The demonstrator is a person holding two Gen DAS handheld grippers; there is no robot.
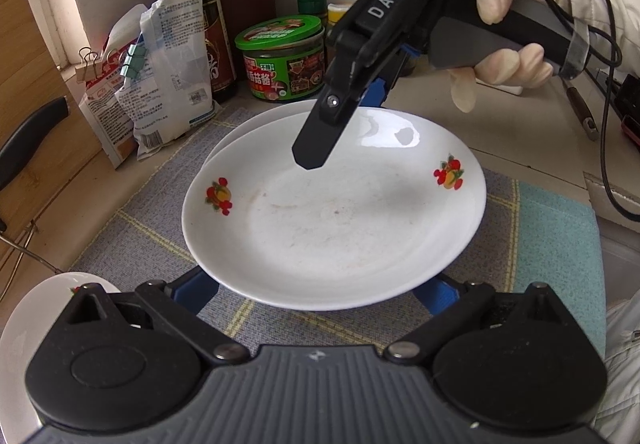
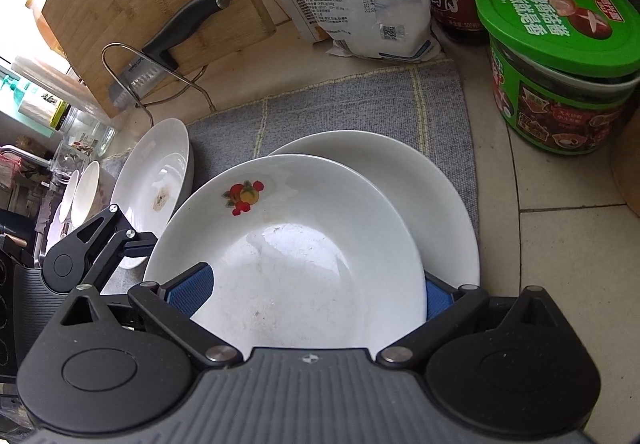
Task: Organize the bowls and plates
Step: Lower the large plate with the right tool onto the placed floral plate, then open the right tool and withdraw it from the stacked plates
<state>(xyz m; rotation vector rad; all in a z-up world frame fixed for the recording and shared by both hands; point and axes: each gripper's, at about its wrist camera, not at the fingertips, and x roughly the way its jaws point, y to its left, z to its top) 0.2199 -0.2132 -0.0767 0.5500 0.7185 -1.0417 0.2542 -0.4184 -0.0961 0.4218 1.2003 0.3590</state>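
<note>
Fruit-printed plate held over a plain one

Plate with fruit prints point(image 1: 332, 228): white, shallow and glossy, it carries small red and orange fruit clusters on its rim and faint brownish smears across its well. It sits partly over a plain white plate point(image 2: 436, 196), whose far edge shows behind it, above a grey-blue checked mat point(image 1: 152, 240) on the counter. The left gripper point(image 1: 320, 294) stands wide, its blue pads flanking the plate's near edge; whether they touch it I cannot tell. The right gripper point(image 2: 306, 294) comes in from the far right in a gloved hand point(image 1: 508, 44), one finger above the plate's far rim and one below; whether they pinch it I cannot tell. To the left, more white dishes point(image 2: 156, 188) lean together. A green-lidded jar point(image 1: 282, 58) stands at the far side.
</note>
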